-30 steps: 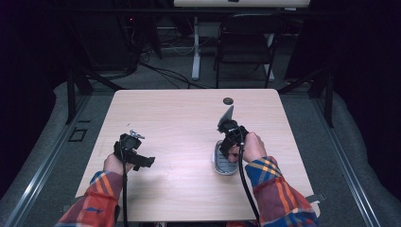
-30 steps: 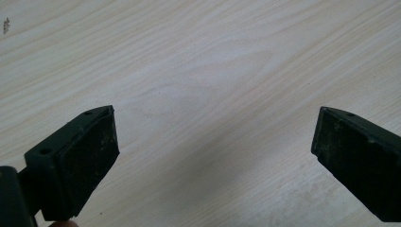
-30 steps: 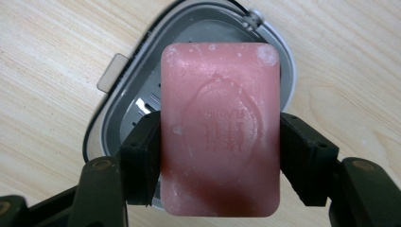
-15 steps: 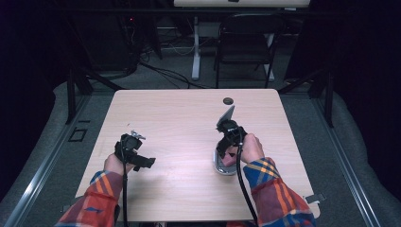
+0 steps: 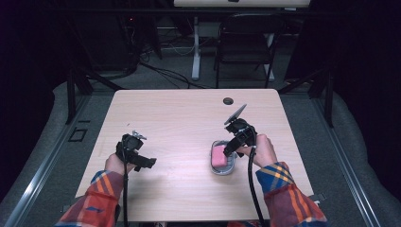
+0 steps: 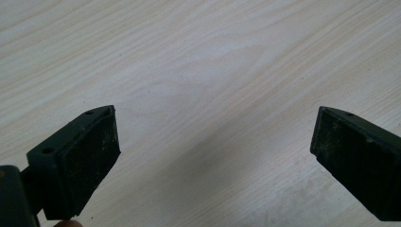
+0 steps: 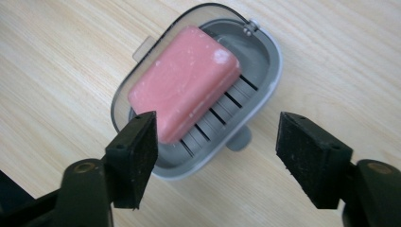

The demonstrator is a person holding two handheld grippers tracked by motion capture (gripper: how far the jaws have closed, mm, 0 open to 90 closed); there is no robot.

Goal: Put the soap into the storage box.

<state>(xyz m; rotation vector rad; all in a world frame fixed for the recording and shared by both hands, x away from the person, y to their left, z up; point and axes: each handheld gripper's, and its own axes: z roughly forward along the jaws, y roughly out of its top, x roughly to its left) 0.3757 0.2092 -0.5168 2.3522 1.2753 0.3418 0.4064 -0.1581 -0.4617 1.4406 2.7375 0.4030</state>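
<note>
A pink bar of soap (image 7: 184, 80) lies slantwise in a grey slatted soap dish (image 7: 262, 90) on the wooden table. In the high view the soap (image 5: 218, 154) and dish (image 5: 223, 170) sit right of the table's middle. My right gripper (image 7: 215, 130) hovers just above the dish's near end. Its jaws have just been opening and stand open, with nothing pressed between them. From above, the right gripper (image 5: 229, 150) sits at the dish's right edge. My left gripper (image 6: 215, 142) is wide open over bare wood, and in the high view (image 5: 144, 163) it is at the front left.
A small dark round hole (image 5: 228, 100) marks the table's far edge (image 5: 189, 91). Beyond the table are a folding chair (image 5: 246, 42), cables and a desk leg on the floor. Bare wood lies between the two hands.
My right gripper has lifted and drawn back off the dish, and its jaws have parted. The pink soap now shows in the dish. My left hand has stayed in place.
</note>
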